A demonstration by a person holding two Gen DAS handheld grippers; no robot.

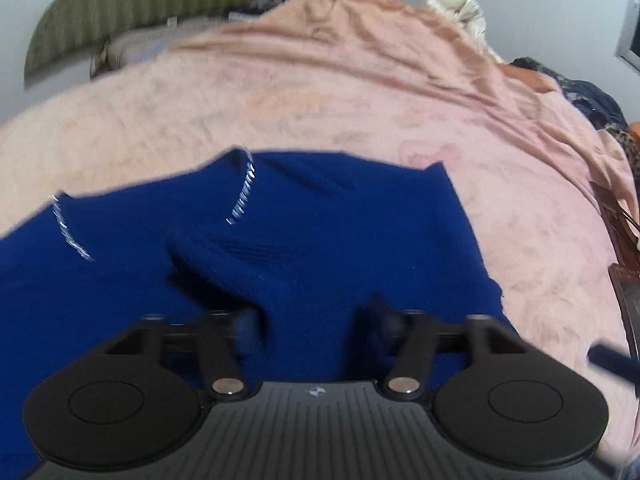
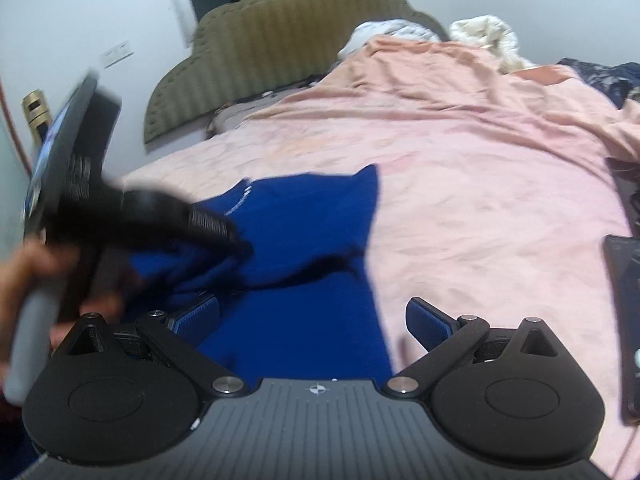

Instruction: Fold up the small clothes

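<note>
Where the pink bedspread [image 2: 460, 184] covers the bed, a blue garment [image 2: 304, 240] lies on its near part, toward the viewer from the olive headboard [image 2: 280, 48], which serves as landmark. Left of the headboard in the right wrist view, the left tool [image 2: 236, 240] reaches down onto the garment, a hand [image 2: 28, 276] on its handle; motion blur hides its tips there. In its own view, the left tool [image 1: 316, 320] has its fingers parted with a raised fold of blue cloth between them; whether they pinch it cannot be told. Below and right of the headboard, the right tool [image 2: 314, 316] hovers open over the garment's right edge, blue pads [image 2: 430, 320] apart, gripping nothing.
</note>
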